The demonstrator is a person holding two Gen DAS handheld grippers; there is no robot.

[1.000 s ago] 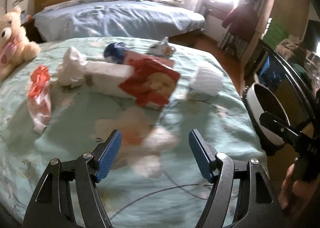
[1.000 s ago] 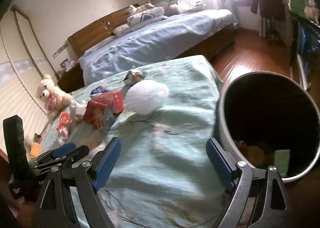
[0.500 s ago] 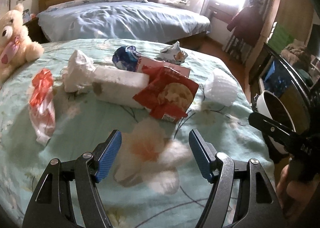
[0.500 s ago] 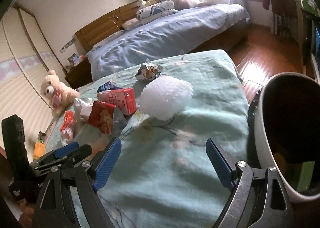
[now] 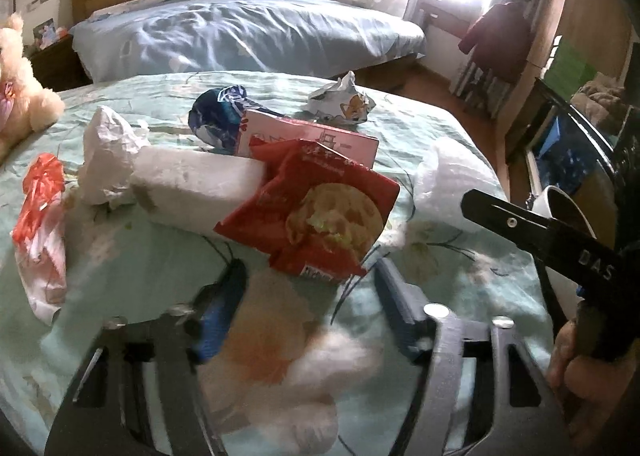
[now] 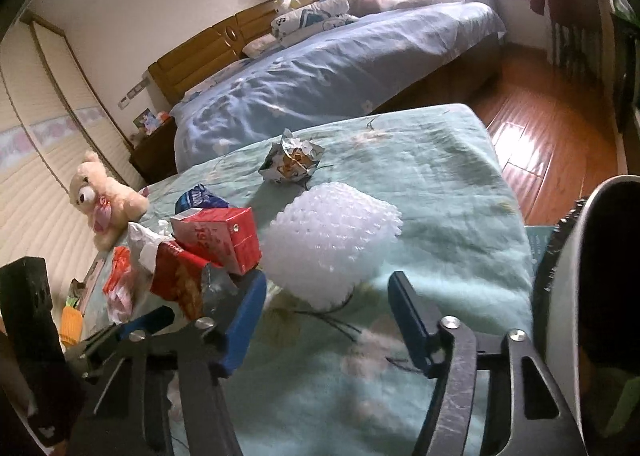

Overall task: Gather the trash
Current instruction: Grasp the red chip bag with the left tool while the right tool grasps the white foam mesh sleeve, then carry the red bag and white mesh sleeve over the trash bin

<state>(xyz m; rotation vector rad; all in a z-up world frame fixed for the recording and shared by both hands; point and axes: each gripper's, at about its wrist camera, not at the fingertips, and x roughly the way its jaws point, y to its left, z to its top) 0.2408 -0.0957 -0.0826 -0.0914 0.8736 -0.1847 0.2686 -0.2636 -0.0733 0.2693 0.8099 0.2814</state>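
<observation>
Trash litters the green floral bed (image 6: 420, 160): red snack bag (image 5: 320, 216) just ahead of the closing, empty left tool (image 5: 310, 296); bubble wrap (image 6: 332, 244) before the closing, empty right tool (image 6: 326, 320).

A glossy red foil snack wrapper (image 5: 320, 216) is being shown beside a matt cardboard carton (image 6: 218, 238); translucent bubble wrap (image 6: 332, 248) is lying on soft floral cloth bedding (image 6: 440, 192), far from polished wood flooring (image 6: 552, 128).

Bed with pale green floral cover (image 6: 432, 176) carries: teddy bear (image 6: 104, 200), red-white bag (image 5: 40, 224), crumpled tissue (image 5: 108, 160), white foam block (image 5: 192, 188), red cookie packet (image 5: 320, 216), pink carton (image 5: 312, 138), blue wrapper (image 5: 218, 114), crumpled cartoon wrapper (image 6: 290, 158), bubble wrap wad (image 6: 332, 240).
</observation>
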